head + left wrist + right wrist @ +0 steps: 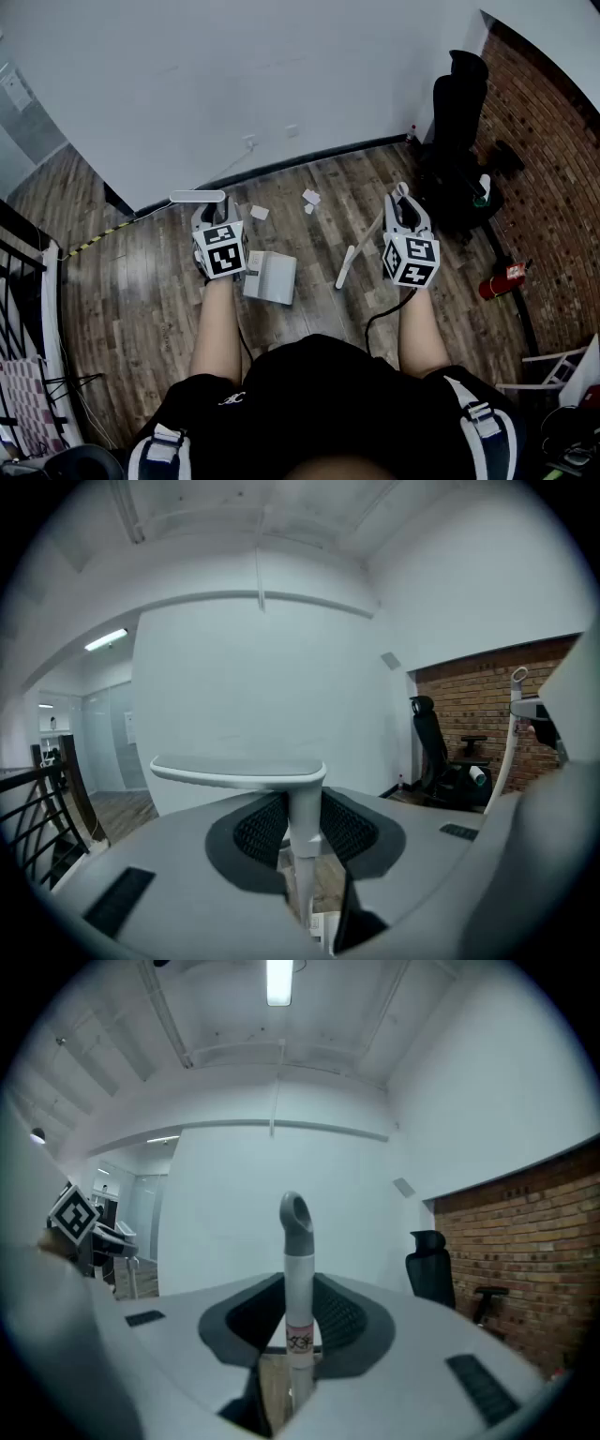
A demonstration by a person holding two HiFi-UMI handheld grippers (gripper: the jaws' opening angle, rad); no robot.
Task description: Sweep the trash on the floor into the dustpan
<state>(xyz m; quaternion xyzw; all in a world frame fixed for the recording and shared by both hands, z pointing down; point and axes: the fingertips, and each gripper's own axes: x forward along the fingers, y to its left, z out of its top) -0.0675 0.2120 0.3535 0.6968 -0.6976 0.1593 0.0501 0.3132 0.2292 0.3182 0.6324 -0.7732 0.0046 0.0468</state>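
You'll find no word or number that can be read. The nearest to print is a small sticker (299,1342) on the broom handle (298,1274) clamped in your right gripper (292,1372); its dark and reddish marks are too blurred to make out. The cubes on both grippers bear only black-and-white square patterns. The white logo (232,398) on your black shirt (319,384) is too small to read.

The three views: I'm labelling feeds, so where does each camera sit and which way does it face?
Head view: on the head, facing steeply down at floor; forearms, left gripper, right gripper show.
Left gripper view: on that gripper, facing the wall; jaws shut on dustpan handle.
Right gripper view: likewise; jaws shut on broom handle.
All three share the office chair.
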